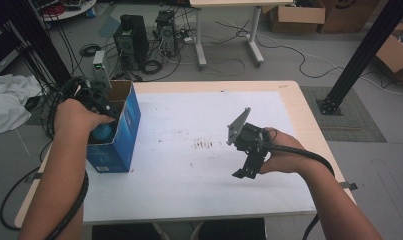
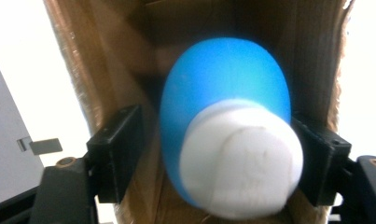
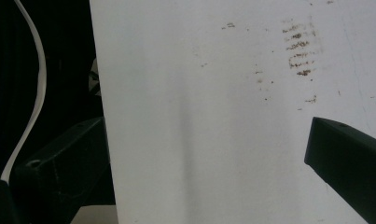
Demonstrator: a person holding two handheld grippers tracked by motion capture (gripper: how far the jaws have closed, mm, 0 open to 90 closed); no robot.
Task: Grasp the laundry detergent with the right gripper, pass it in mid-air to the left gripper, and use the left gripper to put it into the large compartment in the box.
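Note:
A blue cardboard box (image 1: 123, 131) stands open-topped at the table's left edge. My left gripper (image 1: 102, 116) reaches down into it. In the left gripper view a blue egg-shaped thing with a white cap (image 2: 227, 126) lies, blurred, between the jaws of the left gripper (image 2: 216, 156), against the box's brown inner wall (image 2: 106, 70). A gap shows between the left pad (image 2: 115, 156) and the blue thing, so the jaws stand open around it. The same thing shows as a blue patch (image 1: 103, 133) inside the box. My right gripper (image 1: 246, 172) hovers over the table's right half, open and empty, also (image 3: 206, 140).
A white sheet (image 1: 189, 180) covers the table, with brown smudges (image 1: 204, 145) near its middle. Beyond the far edge, computer towers (image 1: 131, 40) and cables lie on the floor. A black frame post (image 1: 359, 55) rises at the right. White cloth (image 1: 6, 102) lies left.

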